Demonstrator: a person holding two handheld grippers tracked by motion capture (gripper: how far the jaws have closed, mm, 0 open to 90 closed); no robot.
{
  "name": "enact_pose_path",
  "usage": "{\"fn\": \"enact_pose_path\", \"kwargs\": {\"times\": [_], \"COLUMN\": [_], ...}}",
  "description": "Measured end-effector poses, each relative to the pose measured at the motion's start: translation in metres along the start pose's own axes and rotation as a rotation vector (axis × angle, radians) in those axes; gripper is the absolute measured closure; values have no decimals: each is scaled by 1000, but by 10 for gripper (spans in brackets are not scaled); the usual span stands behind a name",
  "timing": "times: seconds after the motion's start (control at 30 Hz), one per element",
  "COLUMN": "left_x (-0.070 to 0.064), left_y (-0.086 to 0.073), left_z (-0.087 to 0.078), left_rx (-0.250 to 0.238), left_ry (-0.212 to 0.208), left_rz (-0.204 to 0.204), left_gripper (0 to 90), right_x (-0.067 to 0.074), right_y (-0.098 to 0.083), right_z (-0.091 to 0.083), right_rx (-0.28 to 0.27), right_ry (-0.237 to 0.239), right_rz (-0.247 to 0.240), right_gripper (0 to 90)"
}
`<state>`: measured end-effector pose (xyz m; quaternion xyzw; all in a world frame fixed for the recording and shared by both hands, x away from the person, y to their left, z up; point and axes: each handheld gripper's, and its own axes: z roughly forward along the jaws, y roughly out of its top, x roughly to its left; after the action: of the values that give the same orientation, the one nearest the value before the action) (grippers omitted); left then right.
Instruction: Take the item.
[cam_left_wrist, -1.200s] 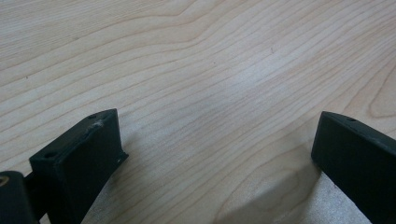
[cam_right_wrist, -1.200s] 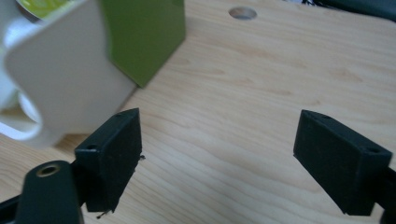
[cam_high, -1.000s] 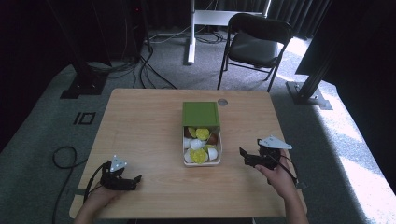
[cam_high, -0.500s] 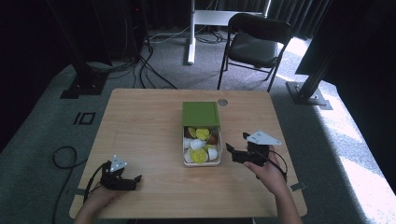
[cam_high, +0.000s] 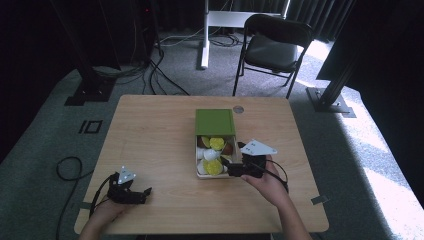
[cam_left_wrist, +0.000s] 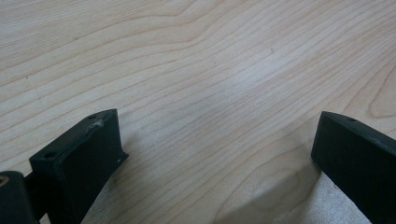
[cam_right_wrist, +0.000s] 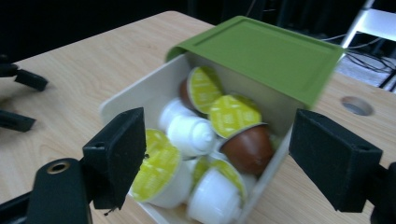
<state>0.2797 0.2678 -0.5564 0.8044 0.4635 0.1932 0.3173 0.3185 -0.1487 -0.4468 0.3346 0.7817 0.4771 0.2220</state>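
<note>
A white box (cam_high: 199, 150) stands at the table's middle, its green lid (cam_high: 215, 122) slid back over the far half. Inside lie several coffee capsules (cam_high: 212, 167), some with yellow-green foil, some white, one brown (cam_right_wrist: 250, 148). My right gripper (cam_high: 230, 166) is open at the box's near right corner, jaws pointing left at it. In the right gripper view the jaws straddle the box's open end (cam_right_wrist: 135, 93) with the capsules (cam_right_wrist: 196, 133) between them, gripping nothing. My left gripper (cam_high: 144, 195) rests open on bare wood near the front left edge, also open in the left gripper view (cam_left_wrist: 215, 140).
A round hole (cam_high: 238, 109) sits in the tabletop behind the lid. A black chair (cam_high: 275, 42) and a white desk leg (cam_high: 205, 35) stand beyond the table. Cables lie on the floor at left (cam_high: 67, 167). Tape (cam_high: 320, 200) marks the table's front right.
My right gripper has moved left and forward from the table's right side up to the box's open end. The left gripper has stayed put.
</note>
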Motion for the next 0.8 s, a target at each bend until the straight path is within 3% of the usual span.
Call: {"fn": "enact_pose_path", "kwargs": {"times": [0.47, 0.8], "left_x": [0, 0], "left_y": [0, 0], "left_z": [0, 0], "left_rx": [-2, 2], "left_ry": [0, -1], "left_rz": [-4, 0], "left_gripper": [28, 28], "right_x": [30, 43], "right_y": [-13, -30], "right_z": [35, 49], "right_rx": [72, 134], "right_ry": [52, 49], "right_rz": [-50, -111], "right_gripper": [223, 230]}}
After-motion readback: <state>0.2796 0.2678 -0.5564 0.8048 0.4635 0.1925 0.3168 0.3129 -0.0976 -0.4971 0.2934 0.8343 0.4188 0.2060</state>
